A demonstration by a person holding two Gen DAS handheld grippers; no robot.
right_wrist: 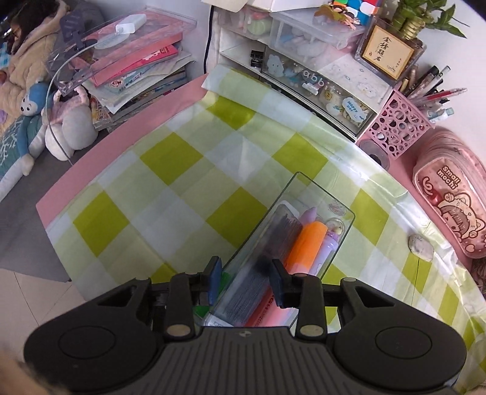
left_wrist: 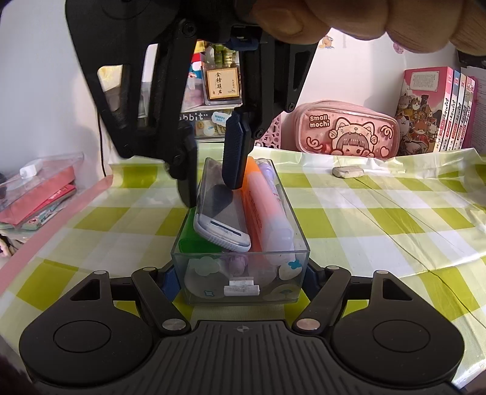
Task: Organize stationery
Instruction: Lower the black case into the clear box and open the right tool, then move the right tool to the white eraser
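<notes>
Green-and-white checked tablecloth (left_wrist: 364, 212) over the whole desk, creased toward the right. Upright row of cartoon-covered books (left_wrist: 434, 109) at the far right corner. Beside them, lying on its long side at the back edge, a pink pencil case (left_wrist: 346, 130) printed "Small mochi". Farther left, seen from the right wrist camera, a pink perforated pen holder (right_wrist: 398, 127) crammed with pens.

Mid-cloth, well apart from all that, a long clear box (left_wrist: 240, 291) already holding most of the stationery. Clasped at its near end by the left gripper (left_wrist: 240, 282), one blue pad pressed against each side wall.

Above, the right gripper (left_wrist: 209, 188) held in a hand (left_wrist: 334, 18) and pointing steeply down into the box. Jaws parted: one finger outside the left wall, the other inside, its pad tip at the broad face of a flat clear case (left_wrist: 218, 212). A sliver of gap beside the outer pad from the right wrist camera, so nothing pinched.

That case tilted, propped against the left wall on top of a green item (left_wrist: 194, 240), its white end toward the left gripper. To its right, lying lengthwise, an orange highlighter (left_wrist: 258, 206), then a lilac pen (left_wrist: 279, 234) along the right wall.

Alone on the cloth, just in front of the pencil case: a small grubby eraser (left_wrist: 347, 171).
</notes>
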